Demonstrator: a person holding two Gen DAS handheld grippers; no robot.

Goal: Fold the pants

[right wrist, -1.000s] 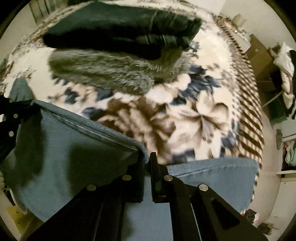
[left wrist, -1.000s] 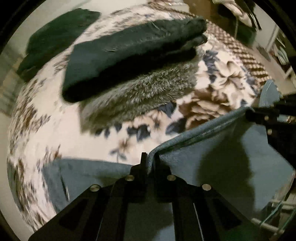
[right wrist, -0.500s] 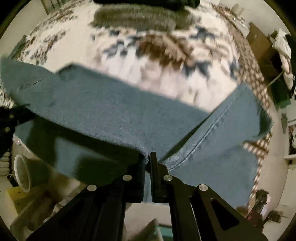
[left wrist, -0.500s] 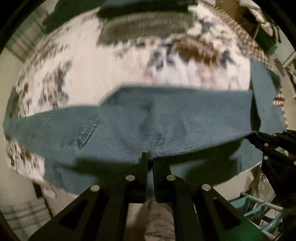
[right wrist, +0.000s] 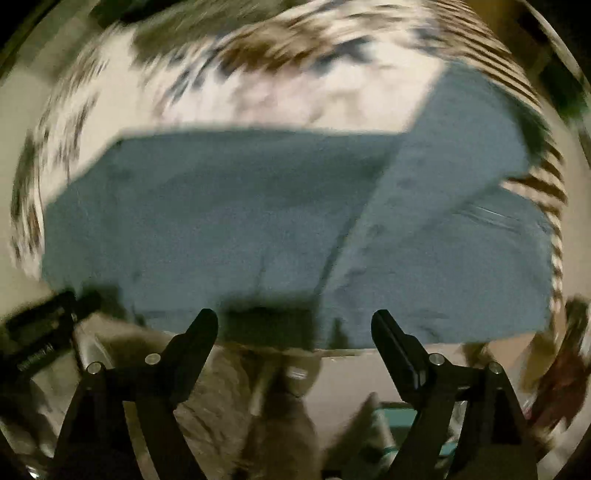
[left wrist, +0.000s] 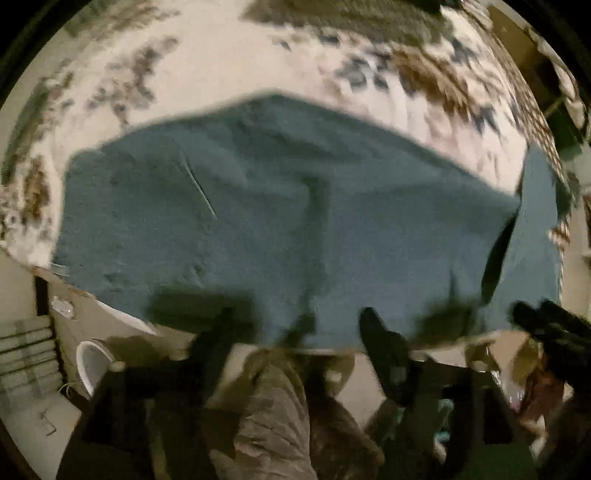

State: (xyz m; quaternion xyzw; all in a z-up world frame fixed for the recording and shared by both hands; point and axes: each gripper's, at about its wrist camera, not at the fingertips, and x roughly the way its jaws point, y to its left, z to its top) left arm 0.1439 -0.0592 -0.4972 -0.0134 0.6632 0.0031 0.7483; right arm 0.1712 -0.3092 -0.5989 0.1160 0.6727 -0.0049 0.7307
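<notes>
The blue denim pants (left wrist: pixel 280 221) lie folded lengthwise on the floral blanket, with one leg end angled up at the right (right wrist: pixel 480 140). My left gripper (left wrist: pixel 299 332) is open and empty just behind the near edge of the pants; the frame is blurred by motion. My right gripper (right wrist: pixel 295 328) is open and empty, its two fingers spread wide over the near edge of the pants (right wrist: pixel 240 221). The right gripper shows at the right edge of the left wrist view (left wrist: pixel 550 328), and the left gripper at the left edge of the right wrist view (right wrist: pixel 44 332).
The floral blanket (left wrist: pixel 229 59) covers the bed beyond the pants. A grey furry item (left wrist: pixel 354 18) lies at the far side. A white bucket (left wrist: pixel 92 365) stands on the floor at the left. The person's legs (left wrist: pixel 273 417) are below the bed edge.
Both grippers have let go of the denim edge and opened. They have drawn back toward the near edge of the bed. The folded layer has dropped flat onto the pants.
</notes>
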